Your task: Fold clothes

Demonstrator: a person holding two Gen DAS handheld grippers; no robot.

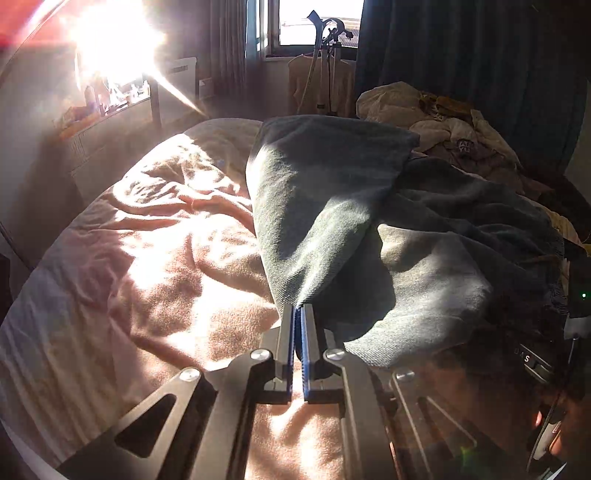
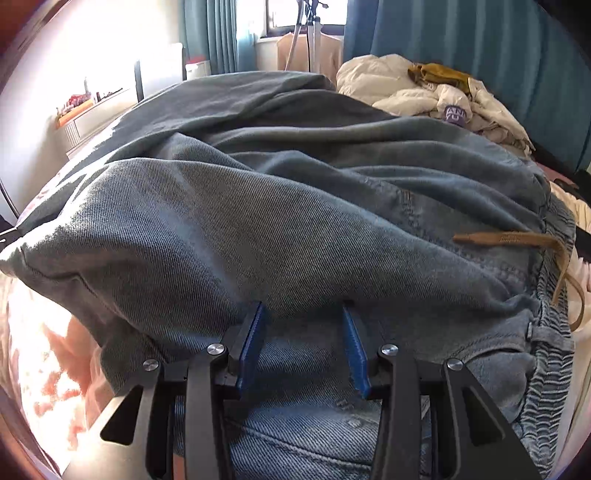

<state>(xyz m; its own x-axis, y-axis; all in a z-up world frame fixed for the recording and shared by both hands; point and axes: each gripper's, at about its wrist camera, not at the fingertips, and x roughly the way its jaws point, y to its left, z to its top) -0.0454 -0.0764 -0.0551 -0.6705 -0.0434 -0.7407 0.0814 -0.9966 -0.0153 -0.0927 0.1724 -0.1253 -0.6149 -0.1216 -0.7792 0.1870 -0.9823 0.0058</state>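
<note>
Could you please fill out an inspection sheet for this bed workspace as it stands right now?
Surface: pink blanket, rumpled, sunlit.
Job's things: blue-grey trousers, partly folded over; tan drawstring loose at the waistband.
Clutter: pale bedding heap with a mustard garment on top.
Grippers: left gripper shut on the trousers' edge; right gripper, jaws apart against the cloth.
Cables: nothing seen.
Surroundings: teal curtains, window, metal stand.
</note>
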